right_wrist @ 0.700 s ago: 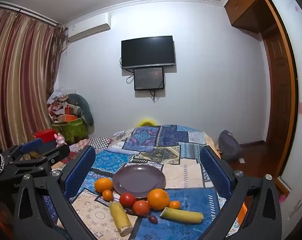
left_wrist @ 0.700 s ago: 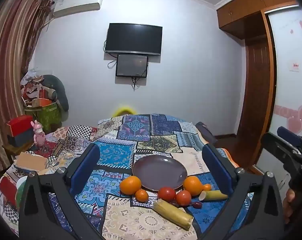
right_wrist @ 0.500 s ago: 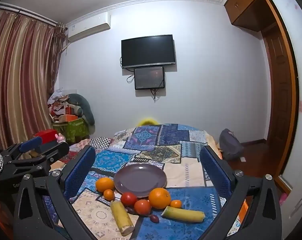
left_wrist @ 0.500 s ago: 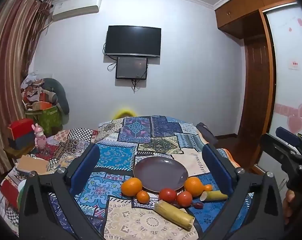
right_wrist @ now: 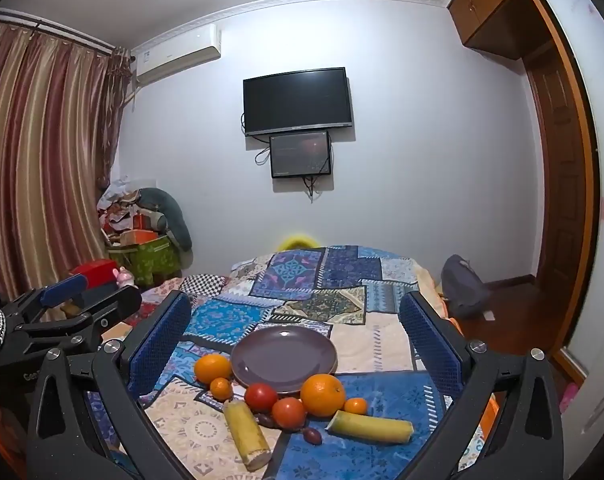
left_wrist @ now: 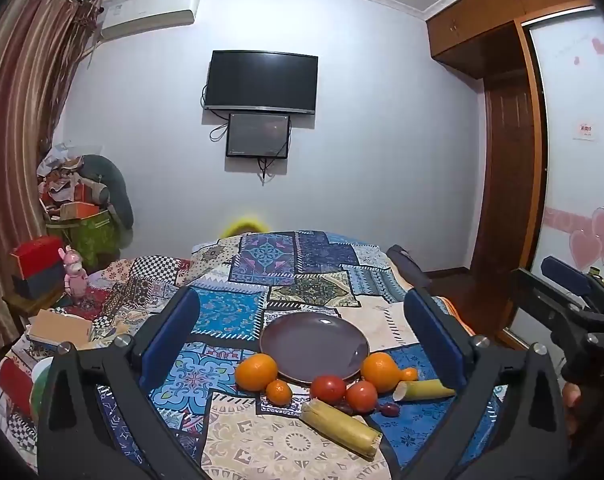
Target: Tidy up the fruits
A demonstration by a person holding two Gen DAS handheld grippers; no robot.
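On the bed [left_wrist: 310,276], a patchwork quilt [right_wrist: 314,300] in blues, creams and checks covers the whole surface, and a purple plate [left_wrist: 314,346] sits bare near its front. Fruit lies in a loose arc along the plate's near rim: a big orange [left_wrist: 256,372] and a small one [left_wrist: 279,392] at the left, two tomatoes [left_wrist: 328,389] in the middle, another big orange [left_wrist: 380,367] with a tiny one just beside it at the right, and dark grapes [right_wrist: 312,435] by the tomatoes. Two yellowish stalk pieces [right_wrist: 246,434] lie nearest the cameras, one angled left, one right. Beyond the bed stands a pale wall with a TV [left_wrist: 261,81], a smaller screen [left_wrist: 258,135] under it and an air conditioner [left_wrist: 148,16] high at the left. Striped curtains [right_wrist: 42,152] hang at the left above a heap of boxes and clutter [left_wrist: 78,208]; a wooden wardrobe [left_wrist: 506,152] fills the right side, with a bag [right_wrist: 462,288] on the floor beside the bed. Both grippers hover short of the fruit. The left gripper [left_wrist: 302,340] stands spread to its widest, blue pads clear of everything, holding nothing. The right gripper [right_wrist: 296,340] is likewise spread wide and empty, touching nothing.
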